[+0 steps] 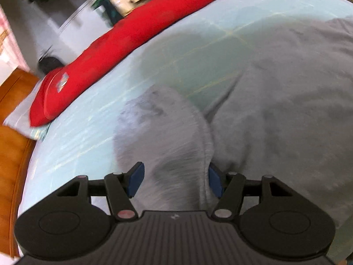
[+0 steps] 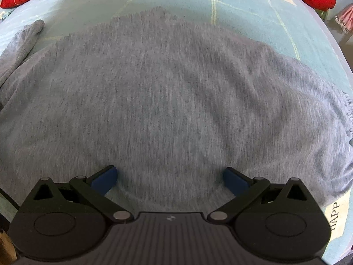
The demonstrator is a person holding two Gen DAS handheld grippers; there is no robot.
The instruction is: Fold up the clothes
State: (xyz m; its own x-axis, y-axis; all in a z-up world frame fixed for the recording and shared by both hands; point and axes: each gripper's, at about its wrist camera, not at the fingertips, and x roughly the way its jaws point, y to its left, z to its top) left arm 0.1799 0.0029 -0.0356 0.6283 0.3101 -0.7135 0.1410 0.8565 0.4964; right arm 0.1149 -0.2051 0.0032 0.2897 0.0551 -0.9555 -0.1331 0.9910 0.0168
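Status on the fold: early, I'd say. The grey sweatshirt [image 2: 167,92] lies spread on the bed [image 2: 253,6], on a pale blue sheet with thin yellow-green lines, its body mostly flat and filling the right wrist view. I see no finished fold on the body there. The sleeve [image 1: 158,132] on the left side is the part in play: in the left wrist view it runs up from between the left gripper's [image 1: 175,181] fingers and bends over near the body, partly off the sheet or bunched; blur stops me saying which. Left fingers stand at a middling gap, blue pads either side of the sleeve cloth, the right-hand pad up against a seam edge. I can't tell from this view whether they actually pinch it; looks more like straddling than clamping. Right gripper [image 2: 169,176] points steeply down over the lower middle of the body, fingers spread wide, nothing between them but the fabric beneath, no grip. A long red pillow [image 1: 123,44] sits along the far edge of the bed, well apart from the garment. Left to do, by my read: bring this sleeve in across the body, do the other sleeve, then fold the body over. Far sleeve state mostly out of view.
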